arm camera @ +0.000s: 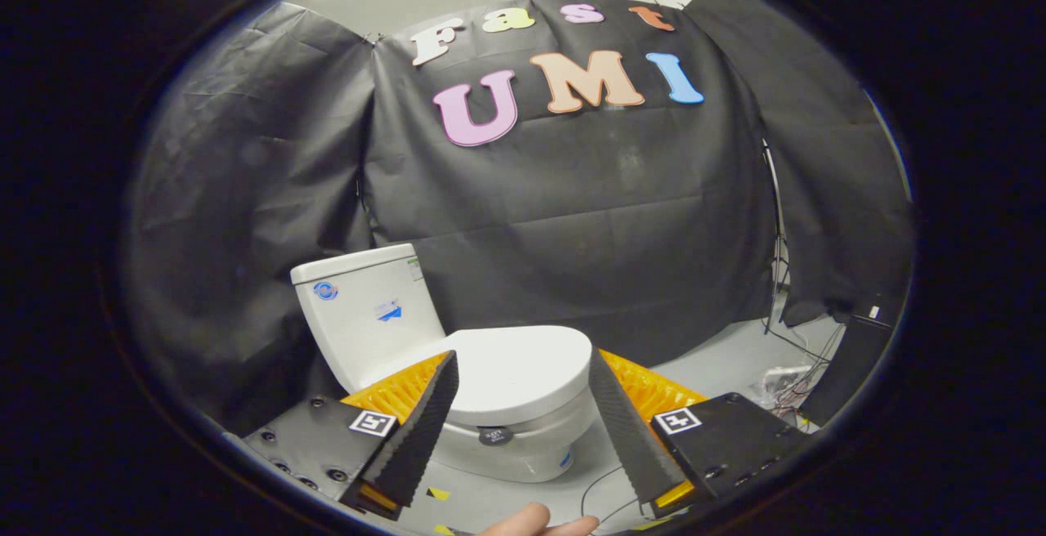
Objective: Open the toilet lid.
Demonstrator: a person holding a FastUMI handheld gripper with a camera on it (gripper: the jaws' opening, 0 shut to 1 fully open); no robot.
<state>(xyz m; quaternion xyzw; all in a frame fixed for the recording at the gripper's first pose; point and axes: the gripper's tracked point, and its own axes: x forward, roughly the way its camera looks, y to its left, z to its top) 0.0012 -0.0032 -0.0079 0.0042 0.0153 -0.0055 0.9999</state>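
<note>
A white toilet stands on the floor ahead of me, its lid lying flat and closed over the bowl. The white tank rises behind it on the left, against the black cloth. My gripper is open, its two fingers spread wide to either side of the lid, which shows in the gap between them. The fingers hold nothing and seem to hang short of the toilet, apart from it. A round dark badge sits on the front of the seat rim.
Black cloth walls close in behind and on both sides. Loose cables and a dark box lie on the grey floor to the right of the toilet. A person's fingers show below the gripper.
</note>
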